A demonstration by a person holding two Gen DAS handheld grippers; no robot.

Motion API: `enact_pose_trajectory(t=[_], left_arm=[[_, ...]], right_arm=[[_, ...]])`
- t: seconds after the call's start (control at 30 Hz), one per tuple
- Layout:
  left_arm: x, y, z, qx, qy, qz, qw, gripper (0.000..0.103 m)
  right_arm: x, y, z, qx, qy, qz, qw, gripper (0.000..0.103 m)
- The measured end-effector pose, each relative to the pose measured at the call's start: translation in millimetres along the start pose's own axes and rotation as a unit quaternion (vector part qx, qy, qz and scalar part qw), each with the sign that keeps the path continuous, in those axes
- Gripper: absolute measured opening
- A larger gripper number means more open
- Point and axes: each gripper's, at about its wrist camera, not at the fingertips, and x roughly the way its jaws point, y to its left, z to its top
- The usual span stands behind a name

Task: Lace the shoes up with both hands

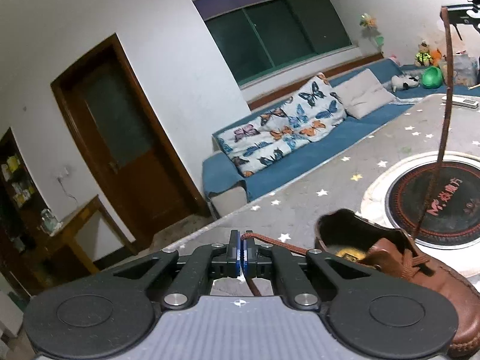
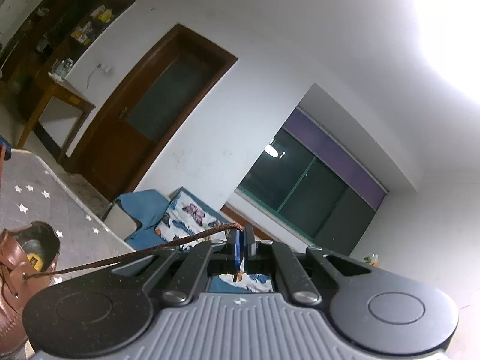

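Note:
A brown leather shoe (image 1: 420,288) lies on the grey starred tablecloth (image 1: 300,204) at the lower right of the left wrist view. One brown lace end (image 1: 282,244) runs left from its eyelets into my left gripper (image 1: 242,253), which is shut on it between the blue pads. The other lace end (image 1: 447,90) rises taut to my right gripper (image 1: 447,10), held high at the top right. In the right wrist view the shoe (image 2: 12,273) sits at the left edge, and the lace (image 2: 150,250) stretches from it up to my right gripper (image 2: 241,252), which is shut on it.
A round black cooktop (image 1: 444,207) is set into the table just behind the shoe. A blue sofa (image 1: 300,162) with a butterfly cushion (image 1: 282,132) runs along the table's far side. A white remote (image 1: 462,101) lies at the far right. A wooden door (image 1: 120,150) stands at the left.

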Motion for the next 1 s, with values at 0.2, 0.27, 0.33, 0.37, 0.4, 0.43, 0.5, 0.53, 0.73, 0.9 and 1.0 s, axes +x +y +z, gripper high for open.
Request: enact_pose_trajectory(t=[0.2,0.27,0.33,0.37,0.4,0.43,0.5,0.53,0.73,0.9,1.0], left_arm=[[10.8,4.3,-10.6,0.008,0.036,-0.006,0.9993,0.004],[15.0,5.8,-14.9,0.01,0.051,-0.009,0.9986,0.007],[19.3,7.3,-19.3,0.012,0.066,-0.013,0.9976,0.015],[21.4,8.0,-21.4,0.013,0.074,-0.015,0.9971,0.021],[23.5,8.7,-23.6,0.014,0.081,-0.016,0.9965,0.037],[25.7,9.5,-25.7,0.015,0.089,-0.018,0.9958,0.047],[25.5,10.3,-30.8,0.012,0.098,-0.02,0.9949,0.051],[23.6,10.3,-33.6,0.009,0.101,-0.02,0.9947,0.058],[12.1,10.9,-50.6,-0.011,0.116,-0.021,0.993,0.078],[2.5,11.3,-64.7,-0.027,0.129,-0.021,0.9911,0.093],[-3.2,11.6,-73.2,-0.037,0.136,-0.021,0.9898,0.1]], right_arm=[[4.3,-7.3,-5.9,0.012,0.015,-0.005,1.0,0.001],[8.8,-5.5,-10.1,0.006,0.026,-0.004,1.0,0.002],[13.7,-3.6,-14.6,-0.004,0.041,0.0,0.999,0.002],[16.1,-3.5,-17.8,-0.007,0.05,0.004,0.999,0.002],[18.4,-3.7,-21.0,-0.008,0.06,0.009,0.998,0.005],[20.6,-3.9,-24.4,-0.009,0.069,0.014,0.997,0.006],[23.9,-3.3,-32.5,-0.008,0.089,0.023,0.996,0.016],[25.4,-2.8,-36.6,-0.007,0.1,0.028,0.995,0.022],[28.4,5.2,-62.5,0.023,0.18,0.082,0.98,0.045],[22.4,21.2,-82.3,0.031,0.219,0.119,0.968,0.064],[16.1,30.1,-87.3,0.033,0.228,0.131,0.964,0.079]])
